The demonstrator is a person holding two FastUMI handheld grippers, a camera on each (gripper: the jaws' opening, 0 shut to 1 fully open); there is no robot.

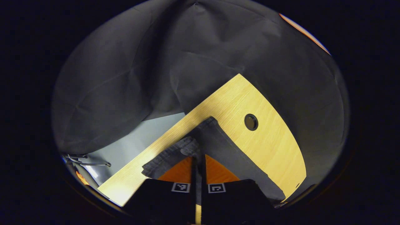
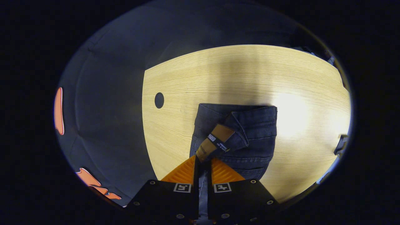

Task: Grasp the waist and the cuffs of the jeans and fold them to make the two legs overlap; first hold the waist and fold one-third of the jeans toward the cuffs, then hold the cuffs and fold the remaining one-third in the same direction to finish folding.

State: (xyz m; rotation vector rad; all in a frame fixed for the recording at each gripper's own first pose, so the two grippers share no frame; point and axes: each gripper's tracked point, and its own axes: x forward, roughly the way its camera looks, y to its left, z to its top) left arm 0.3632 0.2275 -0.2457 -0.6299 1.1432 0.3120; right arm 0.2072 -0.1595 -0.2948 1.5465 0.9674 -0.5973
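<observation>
**Mia:** Look at the left hand-held gripper (image 1: 198,159). Its two fingers are squeezed nearly together, and the dark jeans (image 1: 218,147) are pinched between them. That looks like a cuff end.

**Ben:** Where are the jeans?

**Mia:** On the tabletop (image 1: 268,134), near the round hole (image 1: 251,122). The cloth bunches up a bit where it gets grabbed. Past the tabletop's edge I see grey floor (image 1: 137,140) and some cables (image 1: 84,161).

**Ben:** And the right hand-held gripper (image 2: 203,164)?

**Mia:** Its fingers are closed tight too, on the waist part of the jeans (image 2: 250,134). The brown patch (image 2: 215,139) sticks up just past them. From here the jeans lie on the tabletop (image 2: 193,75), right of the hole (image 2: 159,100).

**Ben:** So what should they do now?

**Mia:** I think both ends are held so the legs can lie one on top of the other. Keep both grips tight, move both hands together, and pull the cloth flat so it gets no lumps. Line up the edges before letting go.
</observation>
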